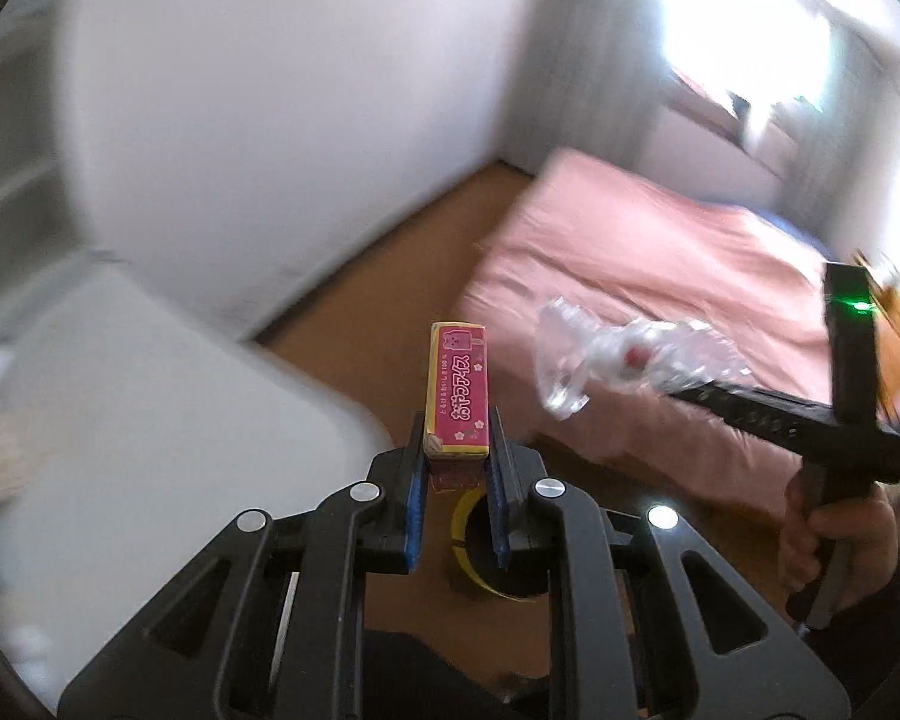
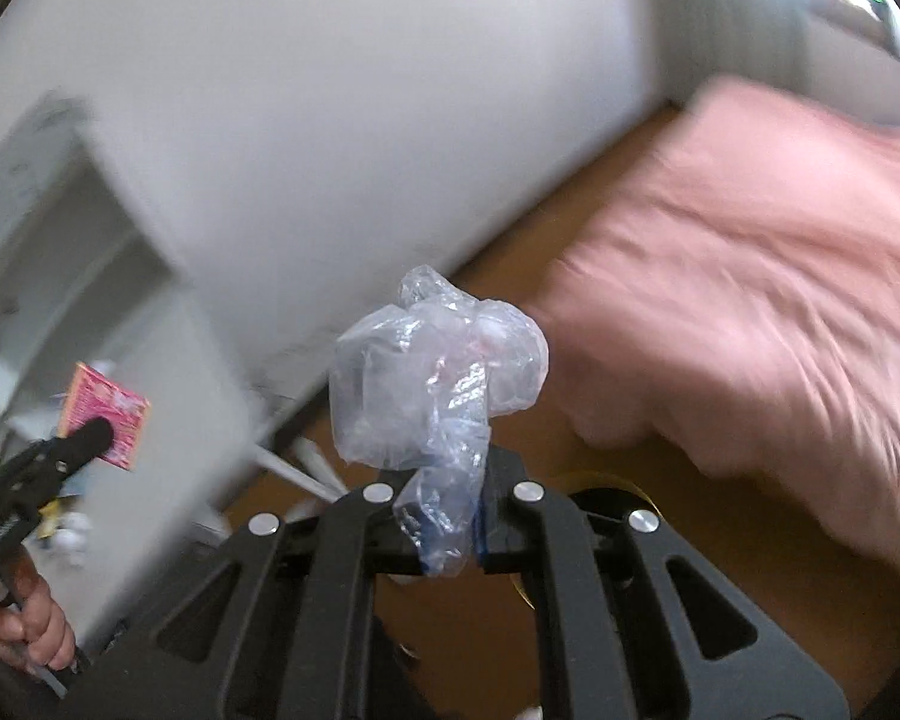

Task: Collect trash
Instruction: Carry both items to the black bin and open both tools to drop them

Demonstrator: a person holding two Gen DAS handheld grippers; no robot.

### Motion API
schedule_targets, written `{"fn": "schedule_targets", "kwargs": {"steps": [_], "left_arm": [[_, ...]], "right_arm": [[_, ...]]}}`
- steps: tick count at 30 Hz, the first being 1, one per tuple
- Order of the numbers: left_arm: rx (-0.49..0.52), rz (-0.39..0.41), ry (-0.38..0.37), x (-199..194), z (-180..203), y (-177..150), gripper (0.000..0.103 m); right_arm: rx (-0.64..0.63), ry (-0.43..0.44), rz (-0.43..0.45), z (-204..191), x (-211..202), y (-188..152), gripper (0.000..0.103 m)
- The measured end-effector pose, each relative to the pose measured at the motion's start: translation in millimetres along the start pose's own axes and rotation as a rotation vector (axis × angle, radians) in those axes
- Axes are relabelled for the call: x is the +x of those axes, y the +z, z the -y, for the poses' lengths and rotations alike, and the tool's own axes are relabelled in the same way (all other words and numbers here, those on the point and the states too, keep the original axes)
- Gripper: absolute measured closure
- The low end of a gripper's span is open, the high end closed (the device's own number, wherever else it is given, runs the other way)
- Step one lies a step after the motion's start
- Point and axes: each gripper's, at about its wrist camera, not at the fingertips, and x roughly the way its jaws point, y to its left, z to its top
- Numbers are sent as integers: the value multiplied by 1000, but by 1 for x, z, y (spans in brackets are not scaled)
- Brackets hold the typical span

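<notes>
My left gripper [image 1: 457,450] is shut on a pink and yellow candy box [image 1: 457,390], held upright in the air above the wooden floor. It also shows at the left edge of the right wrist view [image 2: 105,423]. My right gripper [image 2: 450,480] is shut on a crumpled clear plastic wrapper [image 2: 438,372], held in the air. In the left wrist view the right gripper [image 1: 684,381] is to the right with the wrapper [image 1: 618,360] at its tip, over the bed.
A bed with a pink sheet [image 1: 630,252] fills the right side. A white table [image 1: 120,420] is at the left, with a white wall [image 1: 270,90] behind. A yellow-rimmed round container [image 1: 480,546] sits on the floor below my left gripper.
</notes>
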Motion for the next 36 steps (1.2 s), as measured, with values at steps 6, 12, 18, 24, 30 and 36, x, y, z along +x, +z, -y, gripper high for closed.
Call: {"fn": "schedule_targets", "kwargs": {"steps": [6,12,18,24,30,36], "left_arm": [[96,-201,-129,123,61,-31,87],[140,-367,-141,225,78,-72,87],[131,-488,-126,291,81,-98,87],[151,-528,-125,317,83,-109,75],[156,-508,-117,319,83,-104,51],[136,-475,-101,301,73,-94,33]], "right_arm": [[142,-138,-163,98,65,-43,94],[235,-156,-314,140,127,-89,94],[259,-142,-391,153,161,-109,94],[284,-129,-413,163,178,-107,93],[283,-105,-433,164,191,-105,93],[268,-100,-441,158,197,-100,45]]}}
